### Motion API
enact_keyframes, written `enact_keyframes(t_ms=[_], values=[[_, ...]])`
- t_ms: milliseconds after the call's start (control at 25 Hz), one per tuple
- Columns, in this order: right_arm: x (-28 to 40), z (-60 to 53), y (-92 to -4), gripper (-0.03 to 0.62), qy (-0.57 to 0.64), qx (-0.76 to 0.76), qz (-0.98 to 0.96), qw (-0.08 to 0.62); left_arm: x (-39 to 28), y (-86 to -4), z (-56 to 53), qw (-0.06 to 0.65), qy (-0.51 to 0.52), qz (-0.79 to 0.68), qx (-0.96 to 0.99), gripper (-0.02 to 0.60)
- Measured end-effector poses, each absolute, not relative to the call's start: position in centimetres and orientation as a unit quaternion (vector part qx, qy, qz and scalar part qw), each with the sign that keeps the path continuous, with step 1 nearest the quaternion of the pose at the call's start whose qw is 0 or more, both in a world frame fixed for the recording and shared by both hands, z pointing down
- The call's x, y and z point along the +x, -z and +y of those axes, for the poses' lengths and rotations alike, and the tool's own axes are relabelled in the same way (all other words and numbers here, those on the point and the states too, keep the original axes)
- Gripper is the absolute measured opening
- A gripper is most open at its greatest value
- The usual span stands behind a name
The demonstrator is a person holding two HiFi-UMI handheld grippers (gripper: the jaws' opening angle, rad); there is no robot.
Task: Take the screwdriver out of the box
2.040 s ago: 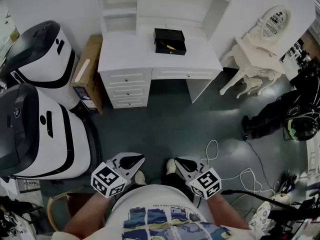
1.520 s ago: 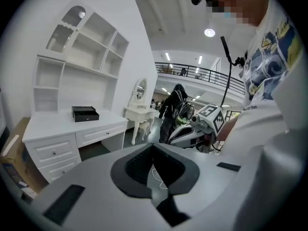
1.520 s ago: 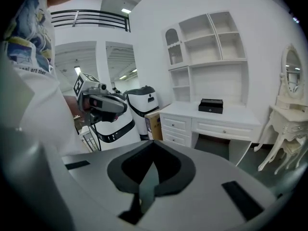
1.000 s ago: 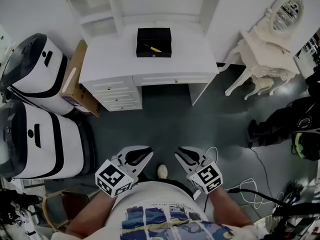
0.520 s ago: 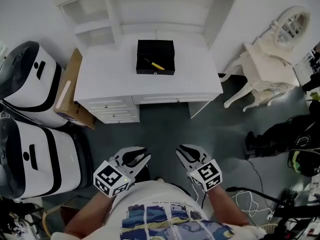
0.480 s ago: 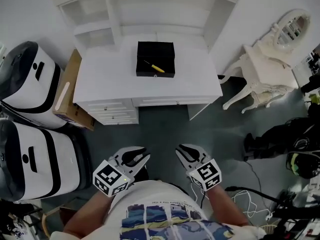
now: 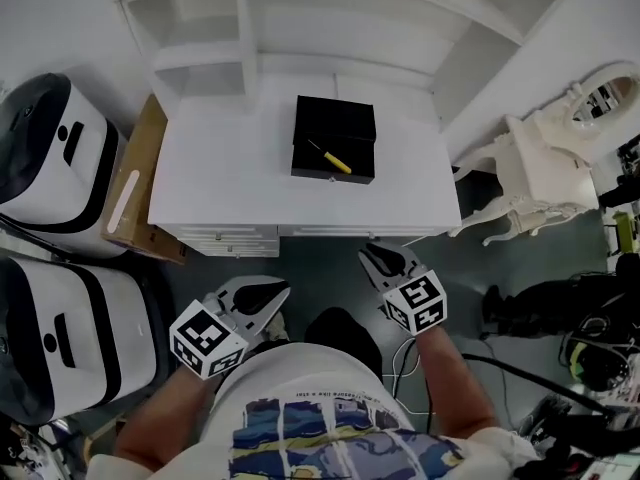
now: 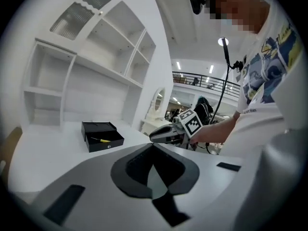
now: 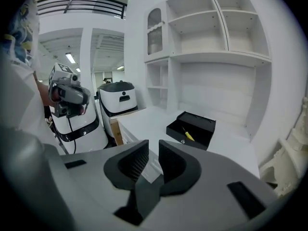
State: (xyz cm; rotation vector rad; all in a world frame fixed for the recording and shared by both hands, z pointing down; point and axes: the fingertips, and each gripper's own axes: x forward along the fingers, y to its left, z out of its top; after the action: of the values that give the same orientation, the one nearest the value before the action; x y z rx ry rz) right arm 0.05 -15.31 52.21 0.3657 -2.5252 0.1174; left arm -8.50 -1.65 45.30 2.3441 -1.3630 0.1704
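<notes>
A black box [image 7: 333, 138] lies open on the white desk [image 7: 220, 178]. In it rests a screwdriver [image 7: 331, 158] with a yellow handle. The left gripper view shows the same box [image 8: 101, 136] far ahead, and the right gripper view has the box [image 9: 191, 128] and screwdriver [image 9: 186, 135] ahead too. My left gripper [image 7: 272, 293] hangs over the floor in front of the desk drawers, its jaws shut and empty. My right gripper [image 7: 374, 256] is at the desk's front edge, short of the box, jaws a little apart with nothing between them.
Two white and black machines [image 7: 60, 148] stand left of the desk, with a cardboard box [image 7: 135, 183] leaning between. White shelves [image 7: 300, 18] rise behind the desk. An ornate white chair [image 7: 545, 158] and a black bag [image 7: 545, 303] are at the right. Cables lie on the floor.
The desk and box have come nearer in the head view. Both grippers moved forward; the right one now reaches the desk's front edge. Nothing was grasped.
</notes>
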Motion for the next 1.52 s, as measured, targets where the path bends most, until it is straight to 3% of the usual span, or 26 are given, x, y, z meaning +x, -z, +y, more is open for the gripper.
enact_keyframes(t_ms=[640,1520], values=[[-12.4,-34.7,-60.2,0.094,0.017,0.033,-0.922,0.386,-12.8,-45.6,-9.9,0.254,-0.048,-0.614,0.746,0.012],[-17.9,-38.6,-71.5,0.152,0.027,-0.045,-0.850,0.524,-15.4,-45.9,-9.9,0.270,-0.060,-0.714,0.644,0.012]])
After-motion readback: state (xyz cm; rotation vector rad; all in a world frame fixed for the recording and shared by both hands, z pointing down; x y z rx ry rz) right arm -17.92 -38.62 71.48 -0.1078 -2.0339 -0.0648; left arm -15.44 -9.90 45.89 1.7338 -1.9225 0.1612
